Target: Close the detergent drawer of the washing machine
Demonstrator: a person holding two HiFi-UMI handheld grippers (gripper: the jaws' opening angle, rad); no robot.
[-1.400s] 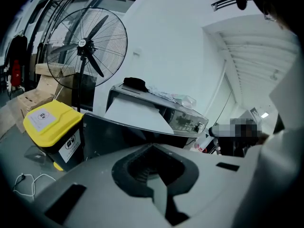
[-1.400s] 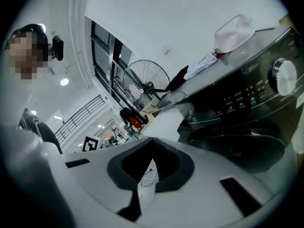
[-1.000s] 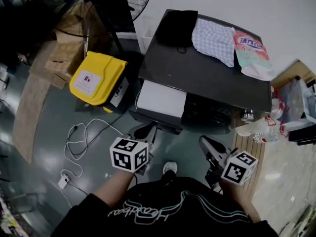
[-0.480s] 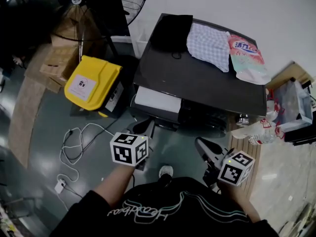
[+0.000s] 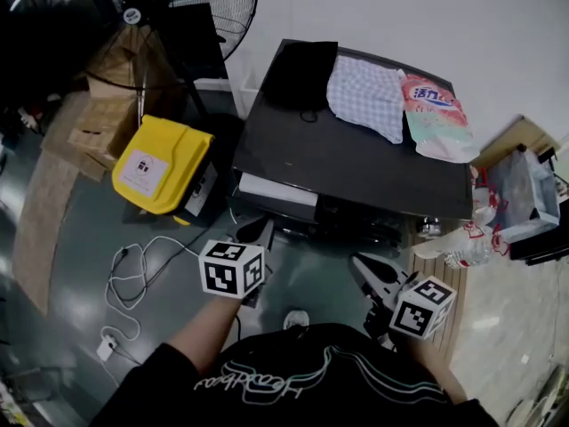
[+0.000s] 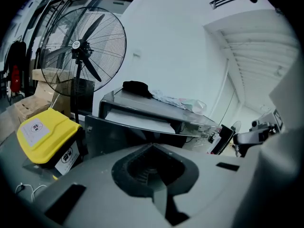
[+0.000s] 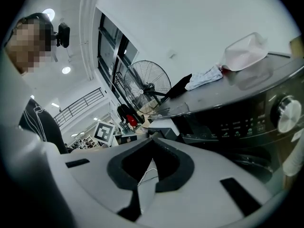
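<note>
The dark washing machine (image 5: 356, 154) stands before me. Its white detergent drawer (image 5: 276, 190) juts out of the front at the upper left and also shows in the left gripper view (image 6: 137, 120). My left gripper (image 5: 259, 231) is shut and empty, its tip just in front of the drawer's face; I cannot tell whether it touches. The right gripper (image 5: 358, 263) is also shut and empty, low in front of the machine's right half. In the right gripper view the control panel and its knob (image 7: 287, 113) are close by.
A black cloth (image 5: 300, 71), a checked cloth (image 5: 366, 98) and a detergent bag (image 5: 436, 118) lie on the machine's top. A yellow box (image 5: 160, 163), cardboard boxes (image 5: 98, 114) and a standing fan (image 5: 212, 3) are at the left. A white cable (image 5: 133, 265) lies on the floor. Plastic bottles (image 5: 462, 243) stand at the right.
The white strip of the drawer that shows has grown narrower. The head view has drawn back a little. Both grippers stay shut, in nearly the same places.
</note>
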